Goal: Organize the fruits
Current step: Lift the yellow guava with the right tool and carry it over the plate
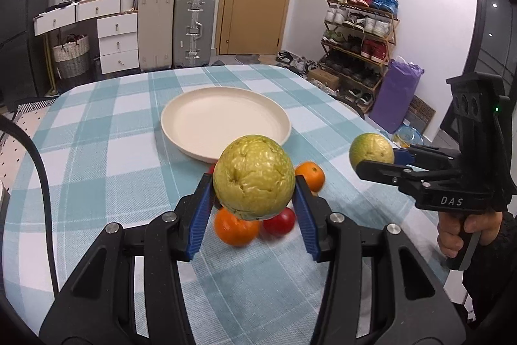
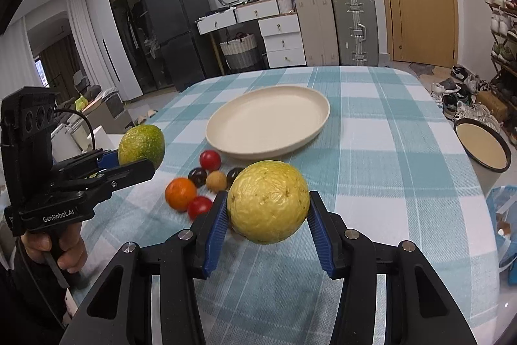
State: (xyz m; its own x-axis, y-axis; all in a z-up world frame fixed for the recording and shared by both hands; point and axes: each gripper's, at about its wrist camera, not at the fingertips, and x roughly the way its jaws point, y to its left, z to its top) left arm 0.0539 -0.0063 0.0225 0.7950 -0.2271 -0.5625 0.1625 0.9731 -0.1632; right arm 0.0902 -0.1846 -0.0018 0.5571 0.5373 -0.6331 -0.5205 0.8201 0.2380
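My left gripper [image 1: 254,183] is shut on a green-yellow guava [image 1: 253,175] and holds it above the table. It also shows in the right wrist view [image 2: 142,156], with its guava [image 2: 141,144]. My right gripper [image 2: 267,209] is shut on a yellow guava [image 2: 268,201]; in the left wrist view this gripper [image 1: 371,162] holds its guava [image 1: 371,151] at the right. A cream plate [image 1: 226,123] [image 2: 268,122] lies empty beyond both. Small fruits lie on the cloth: oranges [image 2: 180,193] [image 1: 237,230], red tomatoes [image 2: 210,160] [image 2: 199,206], dark fruits [image 2: 197,177], a tan fruit [image 2: 216,180].
The table has a teal and white checked cloth [image 2: 387,151]. A dark-rimmed bowl [image 2: 482,149] sits at the right edge. Suitcases [image 1: 193,28], white drawers [image 1: 118,42], a shoe rack [image 1: 358,31] and a door stand beyond the table.
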